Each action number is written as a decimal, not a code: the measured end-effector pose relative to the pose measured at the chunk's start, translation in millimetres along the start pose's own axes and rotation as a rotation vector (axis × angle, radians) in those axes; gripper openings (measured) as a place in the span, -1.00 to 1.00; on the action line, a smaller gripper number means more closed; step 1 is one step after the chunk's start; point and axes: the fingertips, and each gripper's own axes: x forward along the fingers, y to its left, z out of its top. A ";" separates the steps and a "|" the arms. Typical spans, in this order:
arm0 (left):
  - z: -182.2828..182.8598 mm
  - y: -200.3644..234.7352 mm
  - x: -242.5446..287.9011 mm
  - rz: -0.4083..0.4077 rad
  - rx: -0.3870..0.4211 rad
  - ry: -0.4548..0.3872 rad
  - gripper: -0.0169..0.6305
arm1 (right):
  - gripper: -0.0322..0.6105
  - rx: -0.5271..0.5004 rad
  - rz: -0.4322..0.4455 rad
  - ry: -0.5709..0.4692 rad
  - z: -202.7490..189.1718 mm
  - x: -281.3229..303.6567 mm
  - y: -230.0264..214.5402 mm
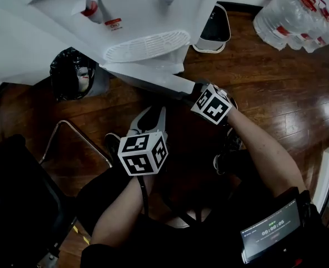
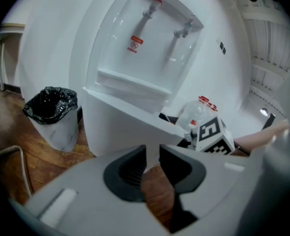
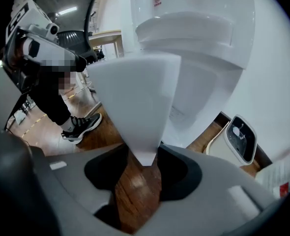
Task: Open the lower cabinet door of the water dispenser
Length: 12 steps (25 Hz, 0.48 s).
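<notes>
Room: we saw a dark wood floor (image 1: 253, 82), a black-lined bin (image 1: 69, 71) left of the white water dispenser (image 1: 136, 15) and a bottle pack (image 1: 298, 18) to its right | Door: the plain white lower cabinet door (image 1: 153, 78) stood swung out from the dispenser's front | right gripper (image 3: 144, 168): jaws clamped on the door's free edge | left gripper (image 2: 153, 163): jaws slightly apart, empty, before the dispenser

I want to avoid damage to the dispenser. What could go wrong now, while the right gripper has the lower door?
1. The right gripper holds only the thin edge of the cabinet door, so it may slip off.
2. The left gripper hangs empty close in front of the open door; a wider swing could strike it.
</notes>
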 end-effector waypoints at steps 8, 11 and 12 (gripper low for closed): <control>-24.0 -0.3 -41.3 0.008 0.013 -0.014 -0.61 | -0.32 0.108 0.008 -0.002 1.6 1.8 63.3; -30.6 9.4 -60.2 0.032 -0.070 -0.034 -0.61 | -0.35 0.156 0.019 -0.028 8.0 4.9 91.2; -31.7 11.7 -67.0 0.038 -0.106 -0.044 -0.61 | -0.36 0.158 0.020 -0.031 10.8 6.6 101.7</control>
